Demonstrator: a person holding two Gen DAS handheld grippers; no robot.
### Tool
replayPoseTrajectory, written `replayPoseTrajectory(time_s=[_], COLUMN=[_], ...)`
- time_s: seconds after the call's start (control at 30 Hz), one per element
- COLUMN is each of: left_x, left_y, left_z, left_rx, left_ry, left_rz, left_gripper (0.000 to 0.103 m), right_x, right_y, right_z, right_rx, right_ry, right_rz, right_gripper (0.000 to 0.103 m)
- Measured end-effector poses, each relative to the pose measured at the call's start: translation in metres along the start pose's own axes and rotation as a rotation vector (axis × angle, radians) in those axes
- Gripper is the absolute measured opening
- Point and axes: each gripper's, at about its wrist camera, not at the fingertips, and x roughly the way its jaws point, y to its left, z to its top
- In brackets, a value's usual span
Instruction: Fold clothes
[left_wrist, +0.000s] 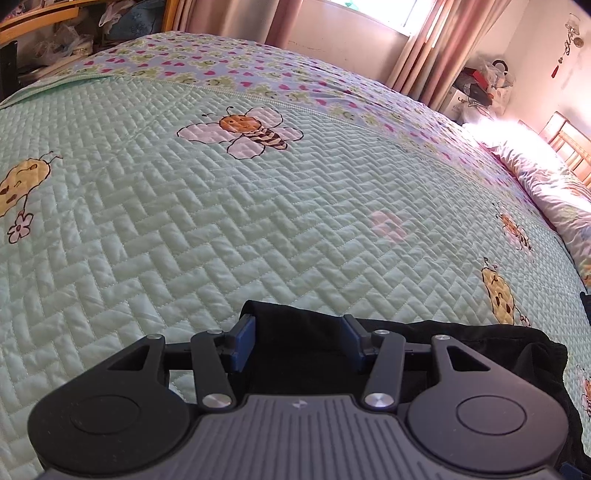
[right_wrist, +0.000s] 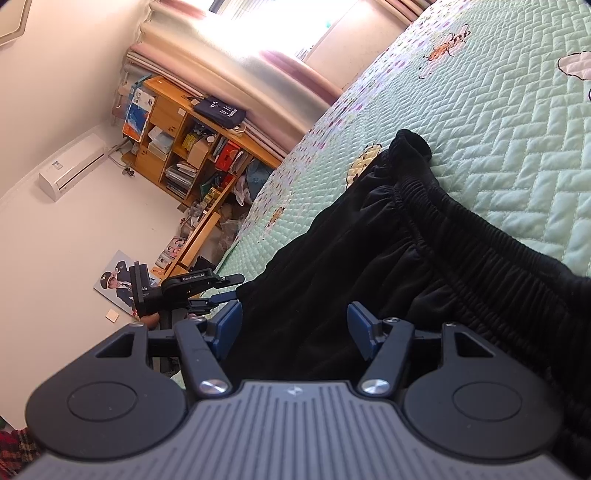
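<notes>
A black garment (left_wrist: 480, 343) with a gathered elastic waistband (right_wrist: 480, 254) lies crumpled on the green quilted bed (left_wrist: 221, 221). In the left wrist view my left gripper (left_wrist: 299, 341) stands open over one end of it. Black cloth fills the gap between the blue pads (left_wrist: 243, 343), which do not press on it. My right gripper (right_wrist: 295, 325) is open too, low over the garment (right_wrist: 369, 258) near the waistband, its jaws wide apart. In the right wrist view the left gripper (right_wrist: 231, 288) shows at the garment's far edge, with a hand (right_wrist: 151, 319) behind it.
The bee-patterned quilt (right_wrist: 517, 129) spreads wide beyond the garment. A pink duvet or pillow (left_wrist: 546, 177) lies along the bed's right side. A cluttered wooden shelf (right_wrist: 192, 147), curtains (left_wrist: 417, 48) and a wall air conditioner (right_wrist: 70, 170) stand beyond the bed.
</notes>
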Motion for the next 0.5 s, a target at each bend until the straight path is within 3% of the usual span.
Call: replayPoseTrajectory(time_s=[0.2, 0.3, 0.37, 0.5], left_x=[0.0068, 0.0079, 0.0081, 0.0056], left_y=[0.0059, 0.0073, 0.0079, 0.0035], left_z=[-0.0027, -0.0029, -0.0033, -0.0022], left_rx=[-0.008, 0.003, 0.014, 0.048], left_ry=[0.026, 0.031, 0.037, 0.012], left_rz=[0.011, 0.023, 0.032, 0.087], left_gripper=[0.040, 0.024, 0.007, 0.003], right_x=[0.0020, 0.0023, 0.0024, 0.0029], right_y=[-0.0014, -0.0011, -0.0012, -0.0010], right_z=[0.0000, -0.0006, -0.0006, -0.0001], right_rx=[0.000, 0.000, 0.000, 0.000], right_ry=[0.008, 0.011, 0.013, 0.016], right_rz=[-0.004, -0.005, -0.006, -0.009], right_gripper=[0.065, 0.065, 0.065, 0.065])
